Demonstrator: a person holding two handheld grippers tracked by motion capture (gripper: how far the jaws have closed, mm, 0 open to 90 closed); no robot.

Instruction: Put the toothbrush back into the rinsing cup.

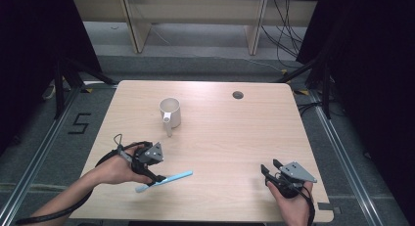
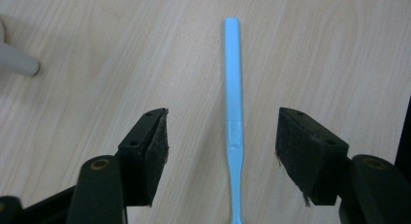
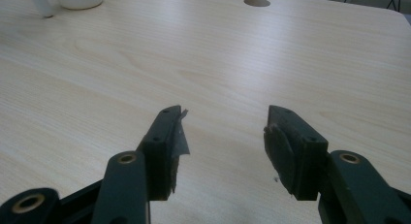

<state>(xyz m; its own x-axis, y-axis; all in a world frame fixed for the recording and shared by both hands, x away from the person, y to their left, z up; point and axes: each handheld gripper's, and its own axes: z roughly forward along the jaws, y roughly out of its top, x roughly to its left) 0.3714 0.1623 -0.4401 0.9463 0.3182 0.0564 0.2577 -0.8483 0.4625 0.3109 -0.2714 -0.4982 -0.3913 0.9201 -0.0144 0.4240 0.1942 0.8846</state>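
A light wooden desk is carrying a white mug at upper centre-left and a light-blue toothbrush lying flat at lower left.

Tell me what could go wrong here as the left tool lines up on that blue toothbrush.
1. The blue toothbrush lies flat on the table, thin and low. The open left tool straddles it without touching, so closing too high may miss it or pinch only an edge.
2. The pads look frayed, so the smooth handle might slip or twist once lifted.
3. The white mug stands close beyond it; a careless swing could knock its handle.
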